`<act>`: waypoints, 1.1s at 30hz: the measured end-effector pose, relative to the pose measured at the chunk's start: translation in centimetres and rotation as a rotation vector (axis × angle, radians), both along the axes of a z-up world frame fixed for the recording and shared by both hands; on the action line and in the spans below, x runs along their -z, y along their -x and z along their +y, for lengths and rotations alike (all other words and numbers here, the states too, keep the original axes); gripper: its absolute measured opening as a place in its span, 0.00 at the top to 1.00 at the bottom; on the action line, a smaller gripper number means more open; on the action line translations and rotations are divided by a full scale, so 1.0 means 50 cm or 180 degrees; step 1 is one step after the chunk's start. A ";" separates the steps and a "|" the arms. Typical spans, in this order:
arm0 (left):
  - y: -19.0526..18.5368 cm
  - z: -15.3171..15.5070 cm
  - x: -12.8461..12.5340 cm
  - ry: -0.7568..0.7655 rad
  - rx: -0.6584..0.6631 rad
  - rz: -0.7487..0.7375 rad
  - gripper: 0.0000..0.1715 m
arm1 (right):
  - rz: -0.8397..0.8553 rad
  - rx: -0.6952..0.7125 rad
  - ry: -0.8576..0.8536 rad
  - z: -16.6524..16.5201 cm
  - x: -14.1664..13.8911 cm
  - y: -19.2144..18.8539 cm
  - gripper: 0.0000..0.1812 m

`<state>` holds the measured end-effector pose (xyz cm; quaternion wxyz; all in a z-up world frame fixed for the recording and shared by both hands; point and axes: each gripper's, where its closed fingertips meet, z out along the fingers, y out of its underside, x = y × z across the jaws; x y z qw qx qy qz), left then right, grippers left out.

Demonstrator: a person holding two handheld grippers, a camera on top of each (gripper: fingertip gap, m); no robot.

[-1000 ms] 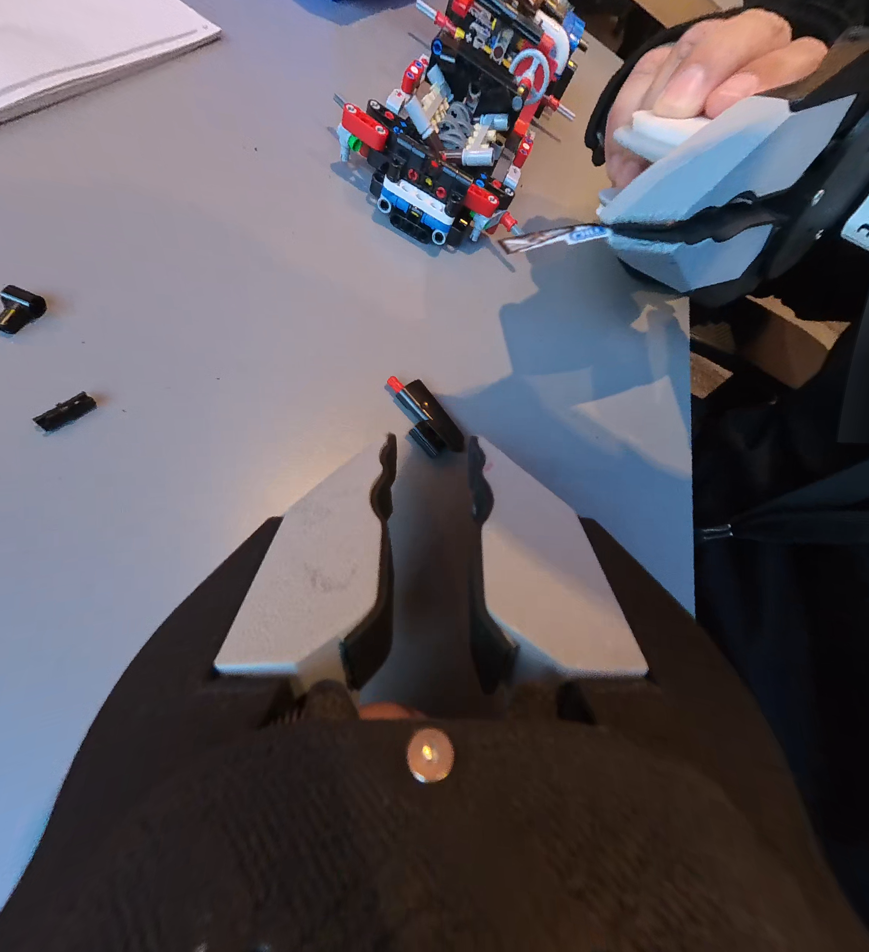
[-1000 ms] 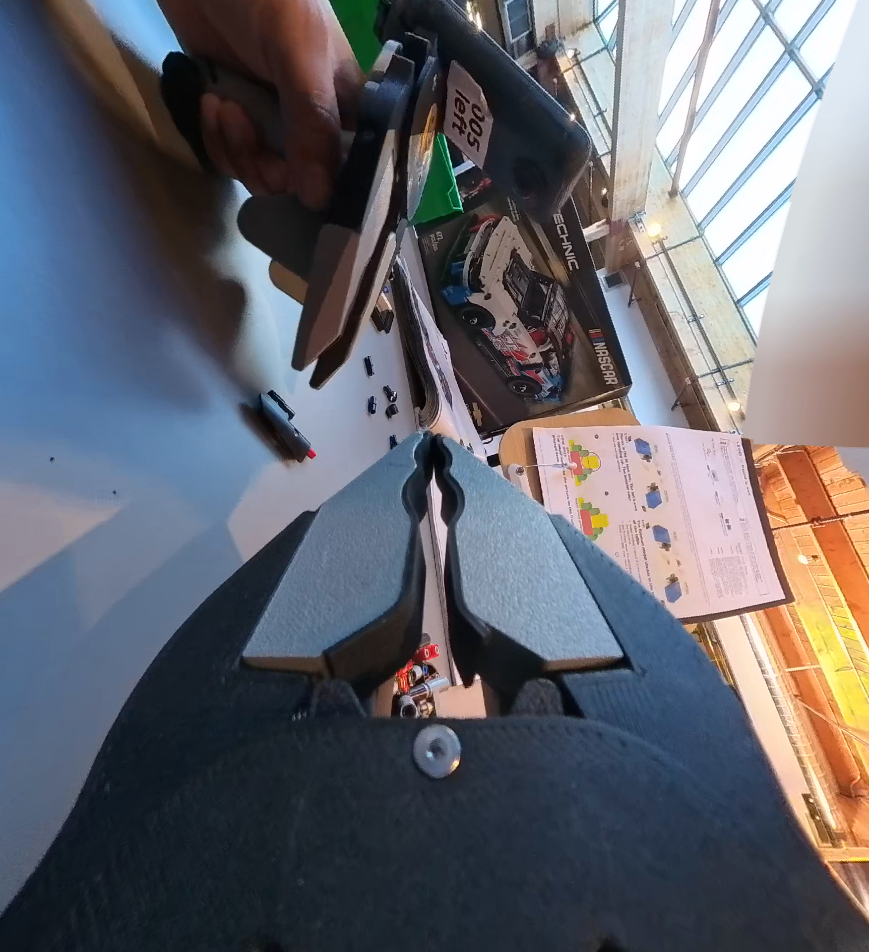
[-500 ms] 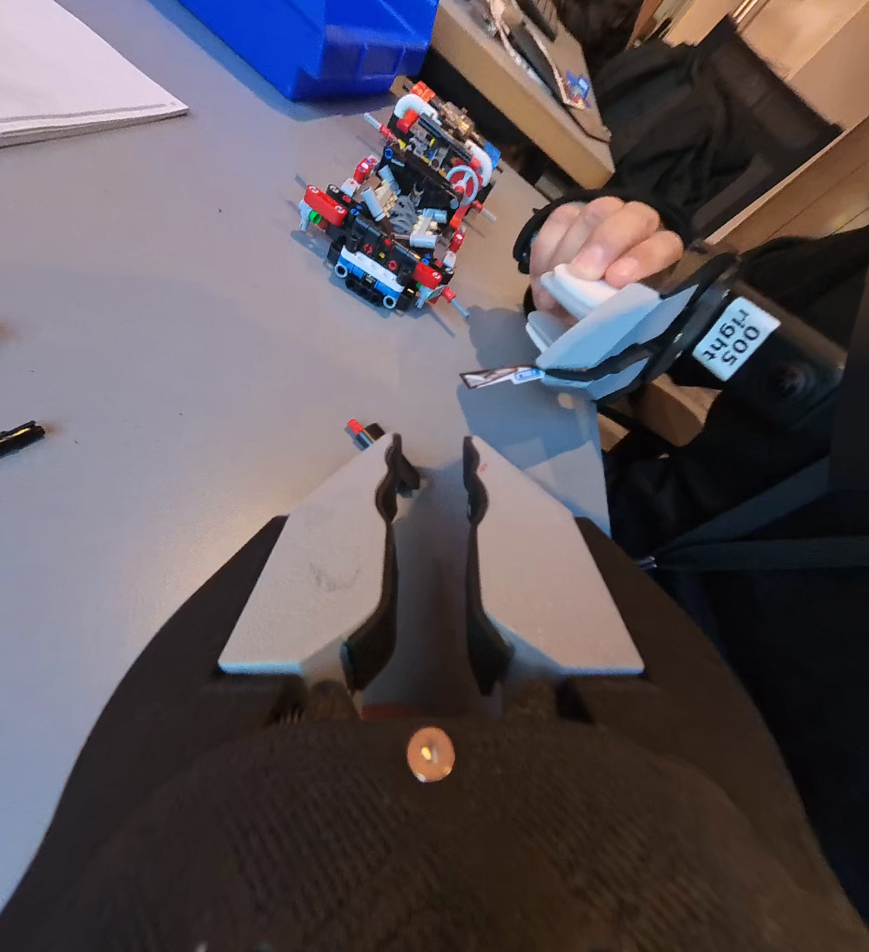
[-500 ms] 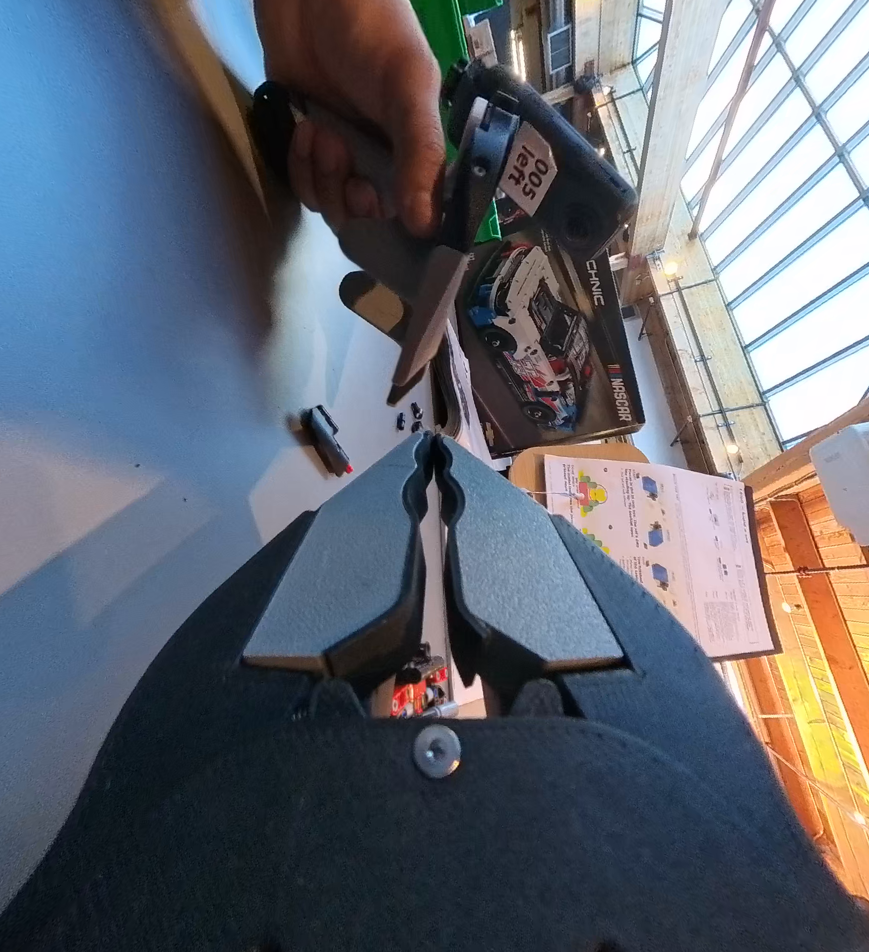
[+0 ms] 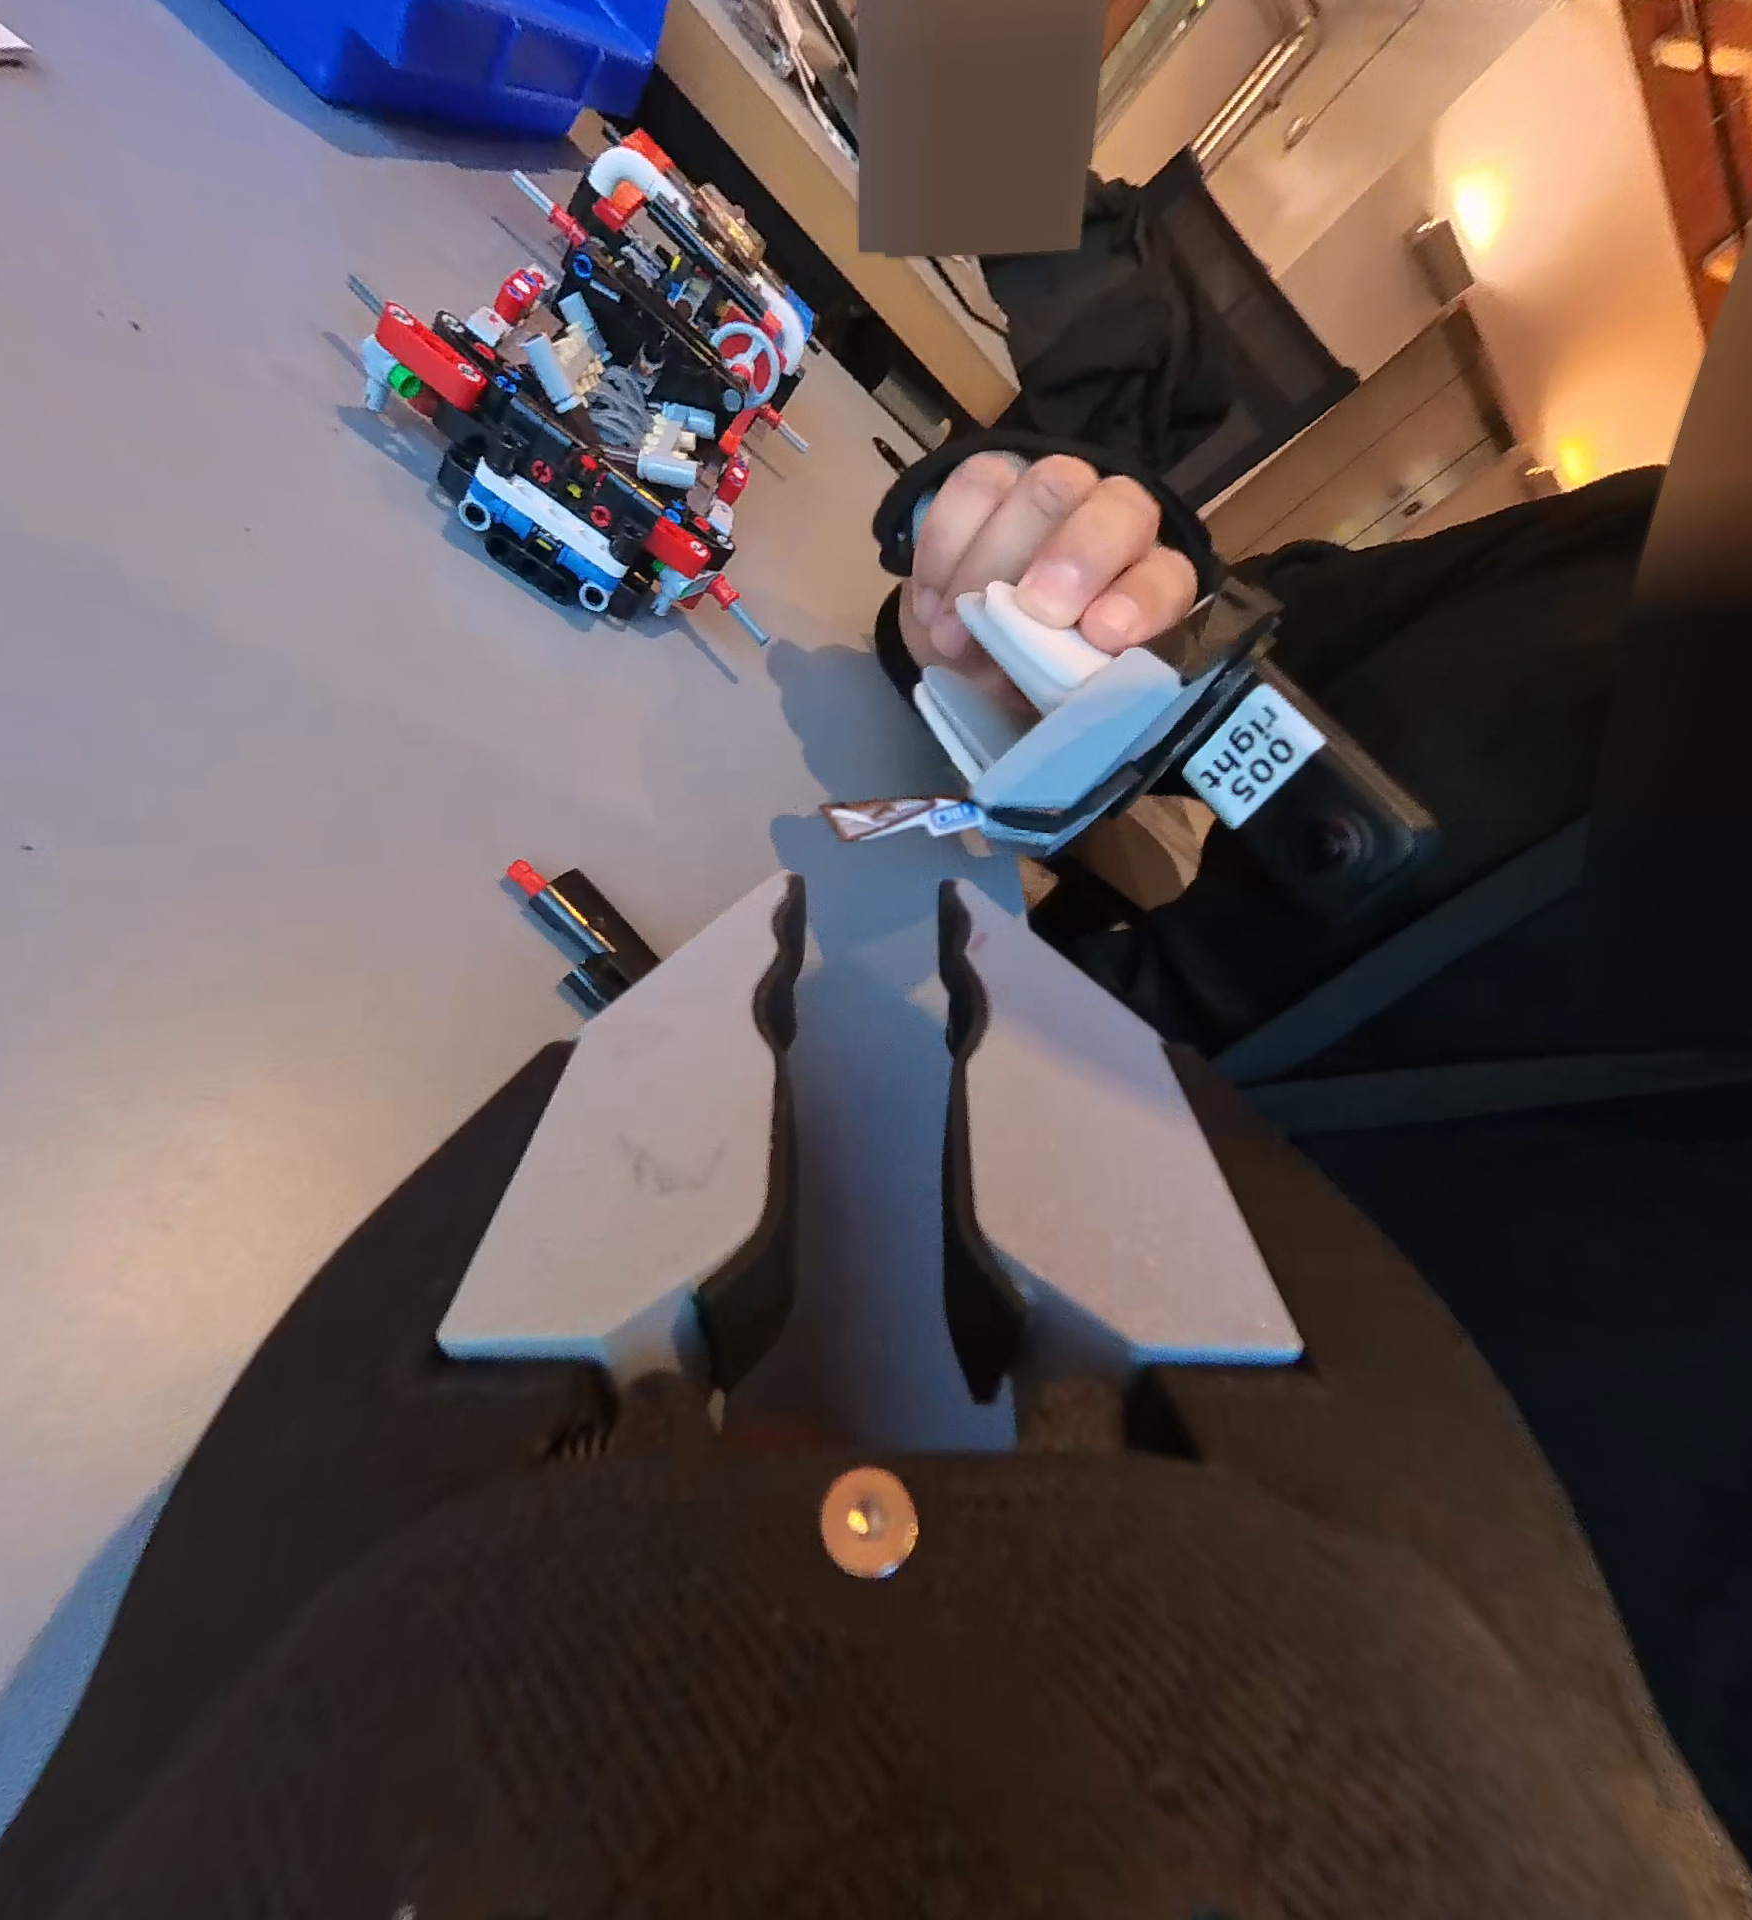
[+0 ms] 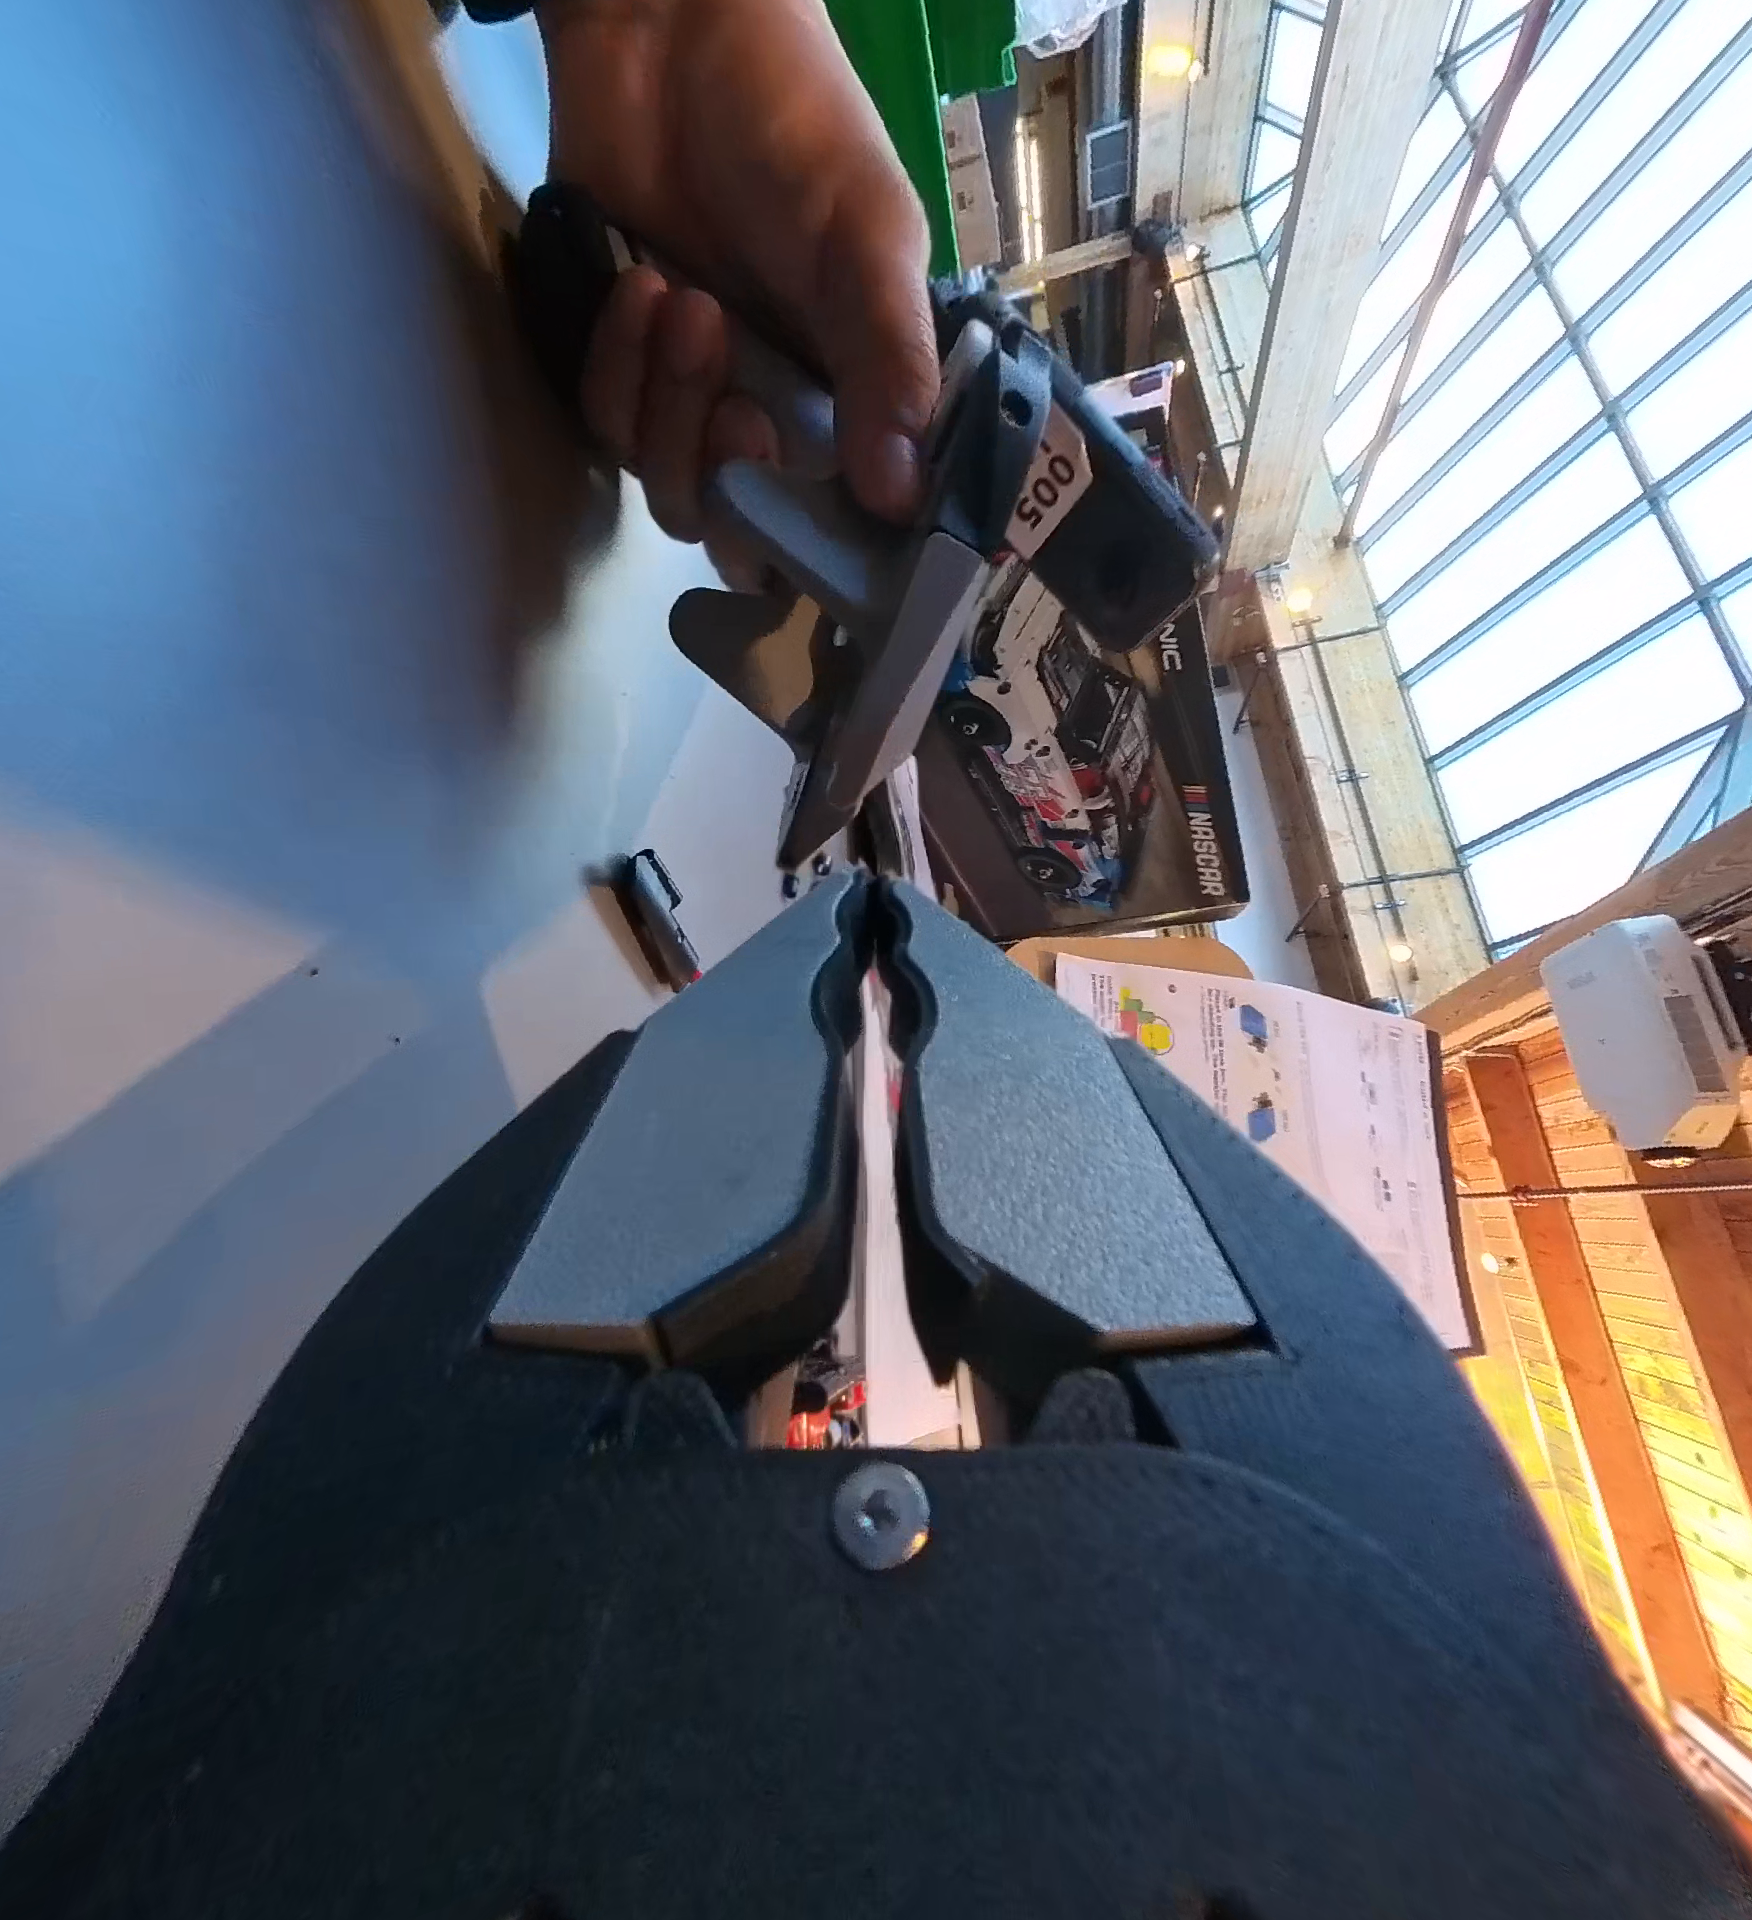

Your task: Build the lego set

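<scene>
The left claw (image 5: 870, 914) hangs just over the grey surface (image 5: 176, 831) with its two fingers apart and nothing between them. A small black piece with a red tip (image 5: 576, 930) lies on the surface just beside the left finger, at about 10 o'clock from the tips.

The right claw (image 5: 991, 821) is at 1 o'clock in the left wrist view. It is pinched shut on a thin flat sticker (image 5: 898, 818) that pokes out sideways, brown, white and blue. A hand (image 5: 1043, 566) wraps around its white handle. A white label with writing sits on its black camera block.

The half-built lego car (image 5: 597, 457) stands on the surface at 11 o'clock, well apart from both claws. It is black with red, blue and white bits. A blue bin (image 5: 498, 47) is behind it.

In the right wrist view the picture is tipped on its side. A hand (image 6: 747, 260) grips the left claw from above, its fingers curled round the handle. The lego box (image 6: 1090, 769) with a race car picture and printed words sits at 12 o'clock. A sheet of paper (image 6: 1298, 1122) with coloured pictures and small print is at 2 o'clock.
</scene>
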<state>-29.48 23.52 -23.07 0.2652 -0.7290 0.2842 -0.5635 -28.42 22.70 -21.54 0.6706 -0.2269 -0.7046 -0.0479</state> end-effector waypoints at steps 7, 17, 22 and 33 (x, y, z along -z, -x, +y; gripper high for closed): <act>-0.009 0.006 -0.011 0.0671 -0.0080 -0.0398 0.91 | 0.0011 0.0024 -0.0108 0.000 -0.001 0.002 1.00; 0.043 0.055 0.005 0.1109 -0.0628 -0.0416 0.91 | 0.0228 0.0259 -0.0125 0.033 -0.029 -0.008 1.00; 0.021 0.050 0.011 0.1186 -0.0586 -0.0408 0.83 | 0.0218 0.0308 -0.0092 0.041 -0.027 -0.008 1.00; -0.007 0.047 0.008 0.1275 -0.0518 -0.0545 0.81 | 0.0136 0.0315 -0.0147 0.034 -0.017 0.004 1.00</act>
